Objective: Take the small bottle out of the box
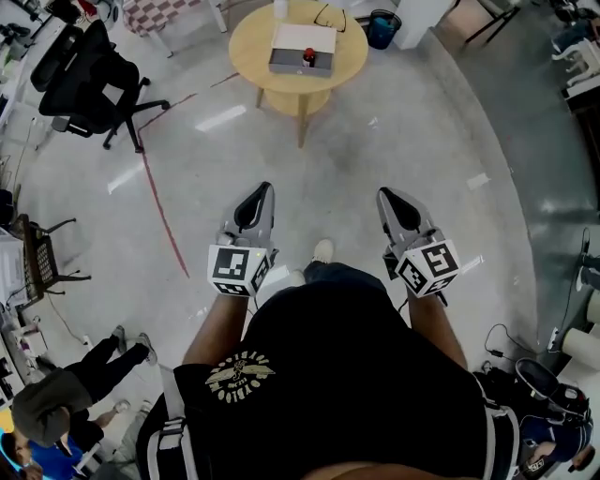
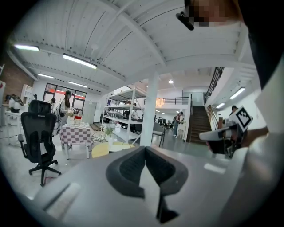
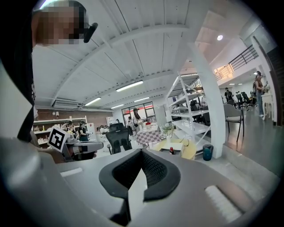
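Floor (image 1: pixel 375 150) fills most of the head view, grey and bare, and the person stands on it with the left hand-held gripper (image 1: pixel 263 188) and the right hand-held gripper (image 1: pixel 387 194) held out side by side, both with their jaws pressed together and nothing in them. The round wooden surface (image 1: pixel 246 56) stands well apart from both, at the far end of that open stretch; on it sits the box (image 1: pixel 302 42), with the small bottle (image 1: pixel 307 57) upright in it, red cap showing. A black office chair (image 1: pixel 89 70) stands off to the left of the surface, a blue bin (image 1: pixel 382 28) just beyond its right edge, and a red line (image 1: pixel 159 206) runs along the floor on the left. In the left gripper view, the jaws meet tip to tip, touching nothing else; the right hand-held gripper shows at the right edge, and a white pillar (image 2: pixel 149 111) rises ahead. In the right gripper view, the jaws are likewise closed and empty; past their tips lie the surface, the box and the bottle's red cap, small and far, with the bin to the right.
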`<state>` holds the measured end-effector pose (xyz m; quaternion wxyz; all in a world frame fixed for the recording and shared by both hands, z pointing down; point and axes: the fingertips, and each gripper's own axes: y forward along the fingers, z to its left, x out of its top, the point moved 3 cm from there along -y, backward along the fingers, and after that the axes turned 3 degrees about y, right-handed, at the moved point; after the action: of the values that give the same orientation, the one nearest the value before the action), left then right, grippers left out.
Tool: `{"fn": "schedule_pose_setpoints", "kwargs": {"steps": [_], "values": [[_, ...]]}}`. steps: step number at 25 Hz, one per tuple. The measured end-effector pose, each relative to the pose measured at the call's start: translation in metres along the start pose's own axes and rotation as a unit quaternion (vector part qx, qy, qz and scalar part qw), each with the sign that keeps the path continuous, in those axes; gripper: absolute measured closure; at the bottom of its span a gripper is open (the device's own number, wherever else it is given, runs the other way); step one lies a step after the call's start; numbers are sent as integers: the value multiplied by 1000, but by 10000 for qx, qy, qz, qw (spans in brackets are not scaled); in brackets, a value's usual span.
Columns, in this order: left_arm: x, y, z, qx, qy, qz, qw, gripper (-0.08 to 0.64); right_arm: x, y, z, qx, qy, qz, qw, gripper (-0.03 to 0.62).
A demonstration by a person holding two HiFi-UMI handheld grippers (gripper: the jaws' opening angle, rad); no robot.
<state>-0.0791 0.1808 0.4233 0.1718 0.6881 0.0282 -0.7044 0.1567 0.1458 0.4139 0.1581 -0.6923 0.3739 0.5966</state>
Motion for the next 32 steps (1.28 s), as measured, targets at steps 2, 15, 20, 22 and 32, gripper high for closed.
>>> {"fn": "schedule_pose_setpoints", "kwargs": {"steps": [2,15,20,22,32], "values": [[-1,14,2,42,-12,52,10000,560,2,11,-8,37,-48,35,10000,584],[19,58,13,516,99,106,9986,560,40,52,-51,433,-227,-182,9986,584],[28,69,11,614,158,17,9980,560,46,57,-65,529,-247,-234,9980,584],[30,77,6,606,147,13,9981,560,49,57,-75,520,-212,-270,9981,584],[44,99,-21,347,249,144,9990,560,44,39,-105,374,115,-334,9987,584]]}}
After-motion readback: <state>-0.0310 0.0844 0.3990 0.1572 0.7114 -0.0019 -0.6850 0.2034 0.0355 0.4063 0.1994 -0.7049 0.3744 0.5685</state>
